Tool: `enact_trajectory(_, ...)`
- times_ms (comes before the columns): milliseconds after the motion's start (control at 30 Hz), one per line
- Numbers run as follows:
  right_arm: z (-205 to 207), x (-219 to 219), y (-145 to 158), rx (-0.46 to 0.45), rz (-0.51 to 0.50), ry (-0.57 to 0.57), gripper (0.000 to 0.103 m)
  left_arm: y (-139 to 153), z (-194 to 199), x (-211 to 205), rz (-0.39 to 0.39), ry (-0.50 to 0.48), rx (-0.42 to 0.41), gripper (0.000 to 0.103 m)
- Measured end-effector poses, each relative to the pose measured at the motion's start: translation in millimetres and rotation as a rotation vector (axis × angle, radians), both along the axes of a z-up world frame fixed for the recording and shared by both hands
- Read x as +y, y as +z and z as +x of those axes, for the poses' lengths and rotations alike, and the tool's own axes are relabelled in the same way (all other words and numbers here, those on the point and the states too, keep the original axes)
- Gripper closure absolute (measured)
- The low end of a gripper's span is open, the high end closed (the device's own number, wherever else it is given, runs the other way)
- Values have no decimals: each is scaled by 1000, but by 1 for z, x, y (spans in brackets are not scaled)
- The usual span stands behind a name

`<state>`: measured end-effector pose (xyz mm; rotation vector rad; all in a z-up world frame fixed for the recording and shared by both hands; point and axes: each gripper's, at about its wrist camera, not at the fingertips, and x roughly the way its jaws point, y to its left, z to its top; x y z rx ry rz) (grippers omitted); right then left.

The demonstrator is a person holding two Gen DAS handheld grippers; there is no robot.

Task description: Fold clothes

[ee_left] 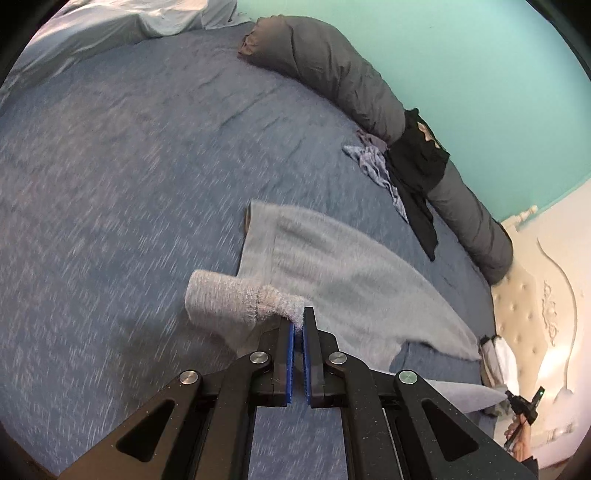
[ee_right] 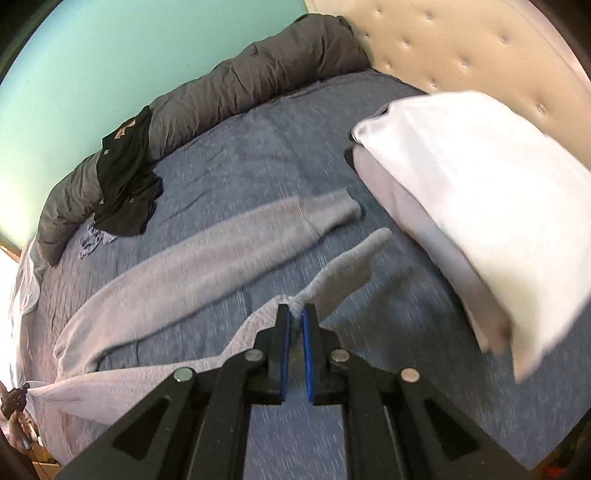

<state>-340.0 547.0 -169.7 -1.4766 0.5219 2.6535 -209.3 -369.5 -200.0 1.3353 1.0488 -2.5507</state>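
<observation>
Grey knit, soft and fuzzy: the sweater point(ee_left: 332, 266) lies spread across the blue bedspread point(ee_left: 110, 184), and both grippers have hold of it. In the left wrist view, far left and top, a pale sheet point(ee_left: 110, 26) is bunched at the bed's edge. Toward the middle, the left gripper point(ee_left: 298, 317) is clamped on the ribbed cuff of one sleeve, its blue pads pressed together on the knit, so the sleeve stands up off the bed in a rolled tube. Right of that, the body of the sweater slopes away over the bedspread. Further right, a small bluish cloth point(ee_left: 373, 162) lies crumpled beside a black garment point(ee_left: 417, 166), which is draped over a long dark grey bolster point(ee_left: 332, 62) along the teal wall point(ee_left: 480, 55). At the far right stands a cream tufted headboard point(ee_left: 524, 314).

In the right wrist view, the same black garment point(ee_right: 125, 177) and bolster point(ee_right: 240, 81) sit at upper left. The sweater point(ee_right: 166, 273) runs diagonally through the middle. The right gripper point(ee_right: 294, 314) is closed on the other sleeve near its end; the cuff sticks out past the fingertips, lifted off the bedspread point(ee_right: 258, 147). To the right, a white pillow point(ee_right: 480, 184) rests against the headboard point(ee_right: 443, 37).
</observation>
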Motion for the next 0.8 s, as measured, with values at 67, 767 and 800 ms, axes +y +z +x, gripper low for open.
enact_trajectory(67,-20,1,1,1,1,-5,97,5,-21,-1,-5,0,1,99)
enact_trajectory(767,-228,-22,-84,-132,91,-37,94,-42,-224,-15,-57,4,-77,96)
enact_trajectory(800,-233,-24,-87,-119,99,-27,89,-49,-231,-14,-60,1,-88,96)
